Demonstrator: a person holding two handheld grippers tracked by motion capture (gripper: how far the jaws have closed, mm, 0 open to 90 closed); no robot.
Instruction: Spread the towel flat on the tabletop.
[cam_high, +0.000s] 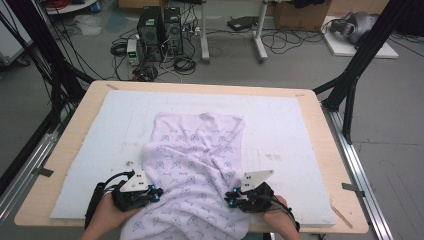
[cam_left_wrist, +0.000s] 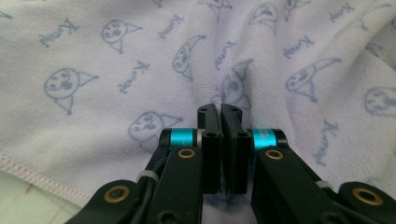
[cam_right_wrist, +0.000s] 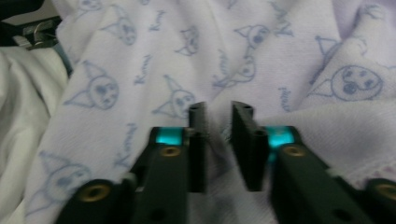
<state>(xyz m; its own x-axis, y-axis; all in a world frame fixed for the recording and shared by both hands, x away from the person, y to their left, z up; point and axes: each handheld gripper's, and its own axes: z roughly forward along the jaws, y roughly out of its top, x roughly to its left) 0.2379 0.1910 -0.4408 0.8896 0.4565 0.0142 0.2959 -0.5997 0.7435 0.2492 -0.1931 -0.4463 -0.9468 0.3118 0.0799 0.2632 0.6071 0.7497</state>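
A lilac towel (cam_high: 195, 150) printed with blue cartoon faces lies rumpled on the white mat (cam_high: 280, 120), running from mid-table down over the front edge. At the towel's near left edge, my left gripper (cam_high: 156, 192) is shut on a raised fold. The left gripper view shows its jaws pressed together at the tips (cam_left_wrist: 219, 111), with towel (cam_left_wrist: 93, 56) creases running into them. My right gripper (cam_high: 229, 197) sits at the towel's near right side. Seen in the right gripper view, its jaws (cam_right_wrist: 218, 109) stand a little apart, open, with towel (cam_right_wrist: 140, 60) cloth between them.
The mat covers most of a wooden table (cam_high: 320, 130). Black frame struts (cam_high: 350, 80) stand at both sides of the table. Computer towers (cam_high: 160, 32) and cables lie on the floor beyond it. White fabric (cam_right_wrist: 23, 102) shows at the left of the right gripper view.
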